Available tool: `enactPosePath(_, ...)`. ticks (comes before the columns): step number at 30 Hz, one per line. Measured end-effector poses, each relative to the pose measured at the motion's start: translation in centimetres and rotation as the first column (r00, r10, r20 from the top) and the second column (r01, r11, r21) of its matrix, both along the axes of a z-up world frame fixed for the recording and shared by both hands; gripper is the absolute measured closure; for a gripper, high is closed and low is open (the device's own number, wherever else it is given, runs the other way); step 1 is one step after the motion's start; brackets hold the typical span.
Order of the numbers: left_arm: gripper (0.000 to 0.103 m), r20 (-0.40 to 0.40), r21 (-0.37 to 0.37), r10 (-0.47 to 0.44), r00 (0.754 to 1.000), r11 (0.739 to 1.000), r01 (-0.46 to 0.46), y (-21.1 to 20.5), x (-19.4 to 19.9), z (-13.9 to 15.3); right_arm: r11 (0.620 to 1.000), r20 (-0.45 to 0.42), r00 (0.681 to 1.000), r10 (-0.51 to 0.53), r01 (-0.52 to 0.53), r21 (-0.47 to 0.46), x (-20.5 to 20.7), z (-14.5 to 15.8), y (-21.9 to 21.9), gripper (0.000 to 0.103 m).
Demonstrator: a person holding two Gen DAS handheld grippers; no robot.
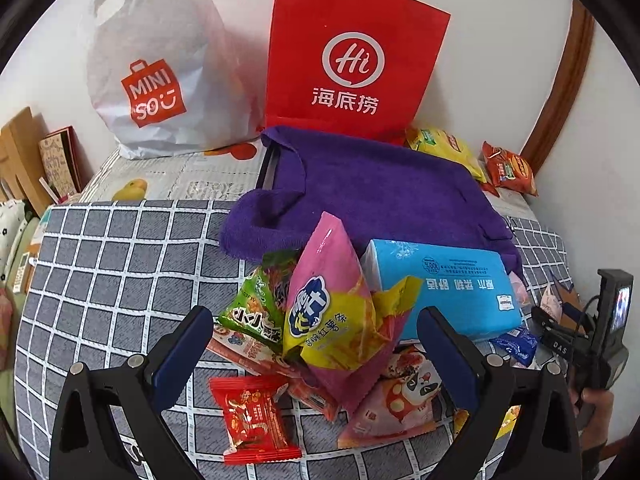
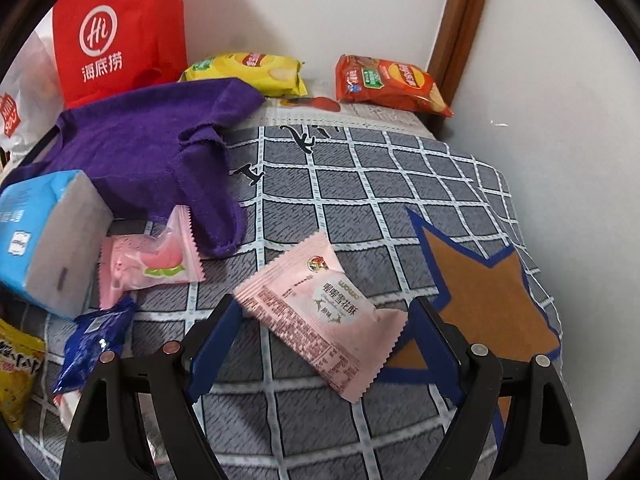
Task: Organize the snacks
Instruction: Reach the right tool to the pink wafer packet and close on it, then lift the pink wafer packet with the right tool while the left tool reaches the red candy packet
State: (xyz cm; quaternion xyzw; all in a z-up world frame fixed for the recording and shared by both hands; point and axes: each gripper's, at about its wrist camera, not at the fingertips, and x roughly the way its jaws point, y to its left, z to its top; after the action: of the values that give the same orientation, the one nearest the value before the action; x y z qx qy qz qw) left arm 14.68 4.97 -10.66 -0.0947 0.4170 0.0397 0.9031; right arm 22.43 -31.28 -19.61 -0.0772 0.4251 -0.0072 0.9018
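A pile of snack packets lies on the checked cloth (image 1: 112, 264). A pink and yellow sweet-potato-strip bag (image 1: 332, 312) stands tallest, with a green packet (image 1: 252, 312), a red packet (image 1: 252, 416) and a pink cartoon packet (image 1: 400, 400) around it. My left gripper (image 1: 316, 328) hovers open over this pile, its fingers on either side of the pink and yellow bag without touching it. My right gripper (image 2: 324, 312) is open and low over the cloth. A pale pink snack packet (image 2: 320, 320) lies between its fingers, its ends close to both pads.
A blue tissue pack (image 1: 444, 284) and a purple towel (image 1: 372, 188) lie behind the pile. A red paper bag (image 1: 352, 60) and a white plastic bag (image 1: 160, 68) stand against the wall. Yellow (image 2: 248, 72) and orange (image 2: 392, 84) chip bags lie at the back, with a blue packet (image 2: 92, 340) and a pink packet (image 2: 152, 260) nearby.
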Motion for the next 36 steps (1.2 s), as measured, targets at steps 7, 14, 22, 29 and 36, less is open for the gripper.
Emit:
enactPosePath(7, 0.001, 0.000, -0.032, 0.014, 1.000, 0.999, -0.014, 1.1, -0.2, -0.5, 0.997, -0.025, 0.999, 0.030, -0.028, 0.072, -0.4, 0.5, 0.0, 0.060)
enactPosePath(14, 0.001, 0.016, -0.042, 0.030, 0.999, 0.999, -0.029, 2.3, -1.2, -0.3, 0.993, 0.023, 0.998, 0.064, -0.066, 0.098, -2.8, 2.6, 1.3, 0.069)
enactPosePath(22, 0.001, 0.022, -0.057, 0.033, 0.999, 0.998, -0.032, 3.6, -2.4, -0.2, 0.973, 0.052, 0.993, 0.109, -0.118, 0.200, -6.8, 4.5, 3.2, 0.069)
enactPosePath(29, 0.001, 0.011, -0.031, 0.032, 0.999, 0.999, -0.031, 4.6, -3.1, -0.7, 0.971, 0.038, 0.990, 0.133, -0.138, 0.194, -8.8, 3.8, 5.1, 0.069)
enactPosePath(36, 0.001, -0.056, -0.024, 0.034, 0.998, 0.999, -0.036, 5.4, -4.1, -3.0, 0.970, 0.052, 0.992, 0.118, -0.126, 0.209, -10.1, 3.8, 5.1, 0.069)
